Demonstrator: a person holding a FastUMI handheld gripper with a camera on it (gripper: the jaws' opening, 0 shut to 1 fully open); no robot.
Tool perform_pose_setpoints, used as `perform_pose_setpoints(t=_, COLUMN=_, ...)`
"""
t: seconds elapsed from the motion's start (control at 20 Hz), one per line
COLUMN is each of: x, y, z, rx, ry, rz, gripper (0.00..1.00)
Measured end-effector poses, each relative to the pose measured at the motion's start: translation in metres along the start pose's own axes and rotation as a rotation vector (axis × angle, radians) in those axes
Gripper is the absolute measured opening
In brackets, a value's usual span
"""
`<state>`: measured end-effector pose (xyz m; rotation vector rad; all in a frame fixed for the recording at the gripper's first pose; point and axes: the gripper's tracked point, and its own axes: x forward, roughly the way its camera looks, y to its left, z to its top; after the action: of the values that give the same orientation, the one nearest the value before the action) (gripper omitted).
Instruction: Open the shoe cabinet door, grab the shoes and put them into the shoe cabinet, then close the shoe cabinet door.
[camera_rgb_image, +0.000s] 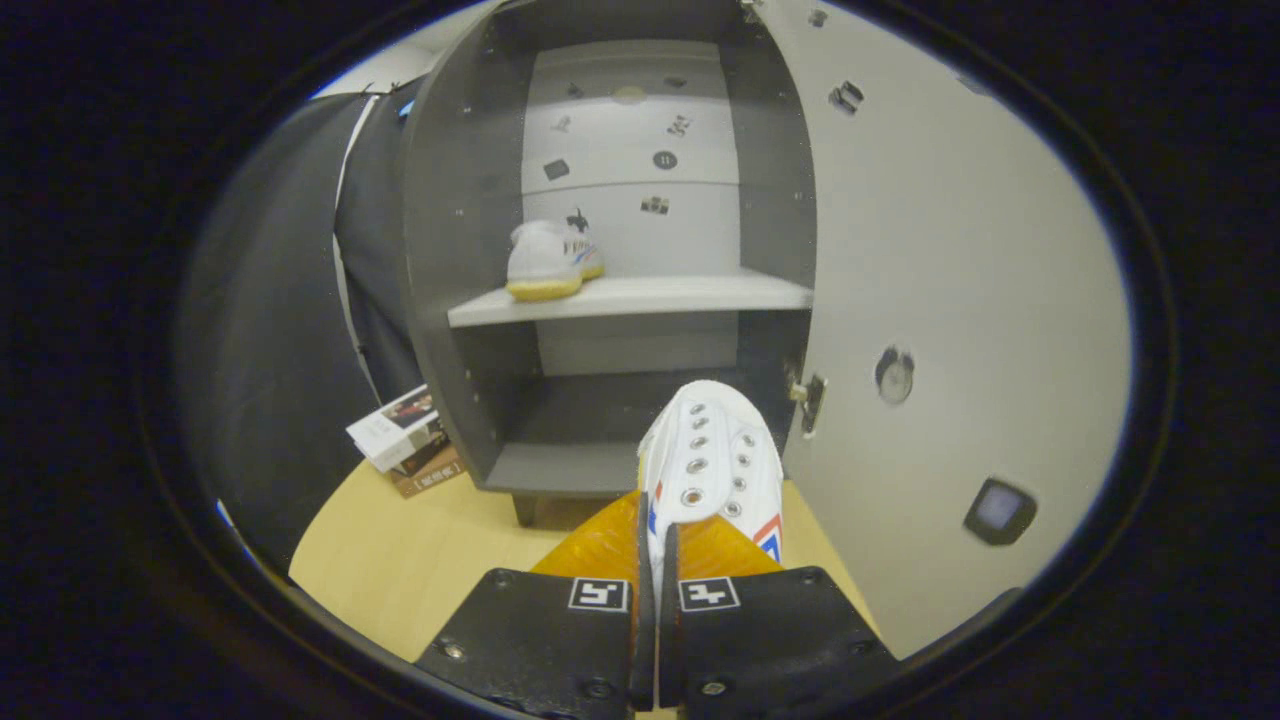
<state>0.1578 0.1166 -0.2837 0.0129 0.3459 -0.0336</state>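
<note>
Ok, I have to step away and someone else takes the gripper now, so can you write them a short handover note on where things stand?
Gripper: shut on the white lace-up sneaker, pinching its side wall, toe pointing at the cabinet.
Grey shoe cabinet: its white door is swung open to the right.
Other white sneaker with yellow sole: already on the middle shelf, left part.
Done: door opened, first shoe stored, second shoe picked up.
Left: set the held shoe inside, probably beside its pair or on the bottom shelf just ahead, release, then close the door.
</note>
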Motion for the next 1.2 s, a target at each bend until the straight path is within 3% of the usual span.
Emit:
perform_pose_setpoints(t=0.25, x=-0.007, y=-0.004, z=0.091, rx=-0.057, ry=-0.104, rz=0.015, gripper=0.05)
perform_pose_setpoints(t=0.55, x=0.024, y=0.004, z=0.168, rx=-0.103, ry=-0.142, rz=0.056, gripper=0.05)
perform_pose_setpoints(t=0.95, x=0.112, y=0.029, z=0.218, rx=-0.169, ry=-0.121, rz=0.118, gripper=0.05)
perform_pose_setpoints(t=1.2, x=0.174, y=0.032, z=0.216, rx=-0.183, ry=-0.033, rz=0.113, gripper=0.05)
